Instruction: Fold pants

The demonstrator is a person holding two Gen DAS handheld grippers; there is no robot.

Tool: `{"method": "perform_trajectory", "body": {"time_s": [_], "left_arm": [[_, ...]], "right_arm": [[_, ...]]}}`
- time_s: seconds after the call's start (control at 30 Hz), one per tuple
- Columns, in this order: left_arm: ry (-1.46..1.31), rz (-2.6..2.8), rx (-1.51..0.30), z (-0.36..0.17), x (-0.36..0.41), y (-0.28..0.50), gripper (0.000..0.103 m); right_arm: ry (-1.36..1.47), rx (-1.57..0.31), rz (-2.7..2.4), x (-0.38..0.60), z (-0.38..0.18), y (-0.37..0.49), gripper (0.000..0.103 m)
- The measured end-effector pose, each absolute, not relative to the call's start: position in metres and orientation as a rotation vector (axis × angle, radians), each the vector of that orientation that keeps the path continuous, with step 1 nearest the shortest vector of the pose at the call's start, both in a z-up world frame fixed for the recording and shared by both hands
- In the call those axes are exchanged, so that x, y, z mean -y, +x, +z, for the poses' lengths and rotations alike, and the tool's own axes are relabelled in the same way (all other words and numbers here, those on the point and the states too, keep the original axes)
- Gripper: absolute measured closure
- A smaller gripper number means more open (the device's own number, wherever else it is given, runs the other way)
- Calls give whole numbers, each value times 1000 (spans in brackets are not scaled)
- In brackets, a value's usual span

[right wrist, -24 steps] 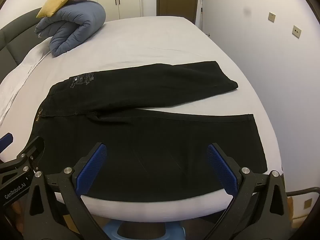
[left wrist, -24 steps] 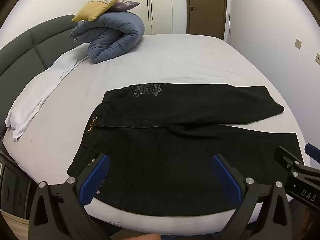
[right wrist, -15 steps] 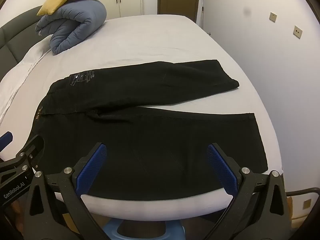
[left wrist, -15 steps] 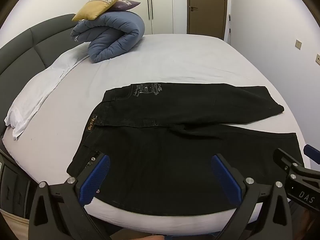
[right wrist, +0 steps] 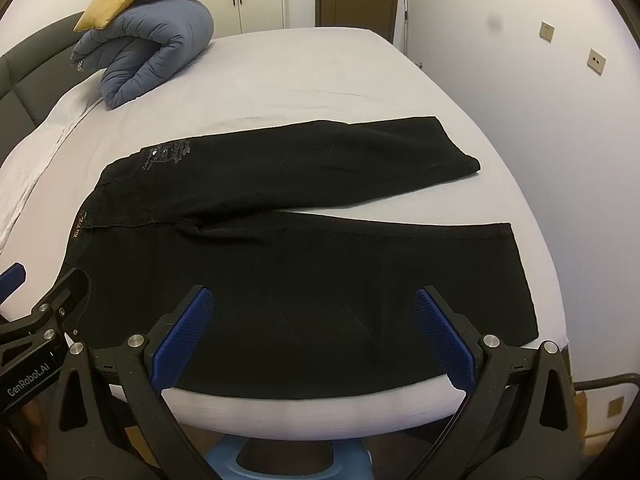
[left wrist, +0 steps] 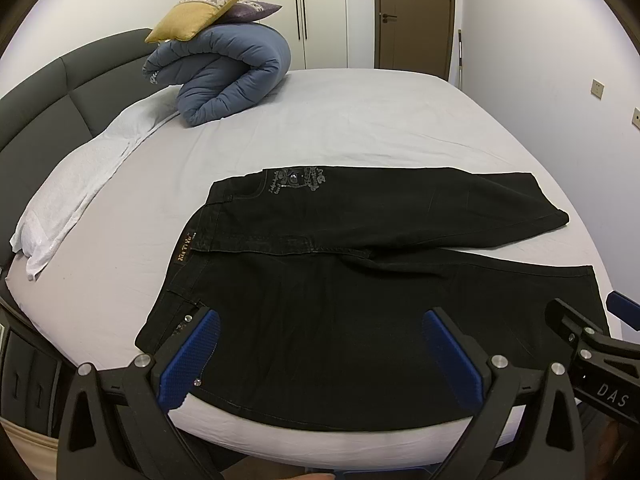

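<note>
Black pants [left wrist: 360,280] [right wrist: 288,248] lie flat on the bed near its front edge, waistband to the left, both legs spread rightward in a narrow V. My left gripper [left wrist: 320,330] hovers open above the near waist and hip area, nothing between its blue pads. My right gripper [right wrist: 314,312] hangs open over the near leg, also empty. Each gripper's tip shows at the edge of the other's view. The far leg ends at a hem [right wrist: 460,148] to the right; the near leg's hem [right wrist: 520,280] lies close to the mattress corner.
A rolled blue duvet [left wrist: 228,80] with a yellow cushion [left wrist: 200,10] on top sits at the back left by the grey headboard [left wrist: 48,92]. A white folded sheet [left wrist: 80,184] lies along the left edge. A wall [right wrist: 560,100] stands close on the right. A blue stool [right wrist: 288,464] stands below the bed's front.
Both views shift only slightly; the pants appear a little lower and nearer in the frames. Both grippers stay wide open and the pants have not moved.
</note>
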State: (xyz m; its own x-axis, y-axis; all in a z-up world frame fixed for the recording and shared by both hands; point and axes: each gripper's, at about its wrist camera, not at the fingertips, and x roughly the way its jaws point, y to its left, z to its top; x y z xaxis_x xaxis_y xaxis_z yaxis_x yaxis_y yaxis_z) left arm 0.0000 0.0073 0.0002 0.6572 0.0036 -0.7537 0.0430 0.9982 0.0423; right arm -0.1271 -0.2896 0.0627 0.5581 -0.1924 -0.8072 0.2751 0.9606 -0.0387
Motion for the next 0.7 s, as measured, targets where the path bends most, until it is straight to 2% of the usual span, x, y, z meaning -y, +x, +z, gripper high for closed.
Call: {"method": "perform_trajectory", "body": {"time_s": [0.7], "left_arm": [[62,-18,-851,0,-7,-1,0]], "right_arm": [[88,-951,-270,285,60,-128,1]]}}
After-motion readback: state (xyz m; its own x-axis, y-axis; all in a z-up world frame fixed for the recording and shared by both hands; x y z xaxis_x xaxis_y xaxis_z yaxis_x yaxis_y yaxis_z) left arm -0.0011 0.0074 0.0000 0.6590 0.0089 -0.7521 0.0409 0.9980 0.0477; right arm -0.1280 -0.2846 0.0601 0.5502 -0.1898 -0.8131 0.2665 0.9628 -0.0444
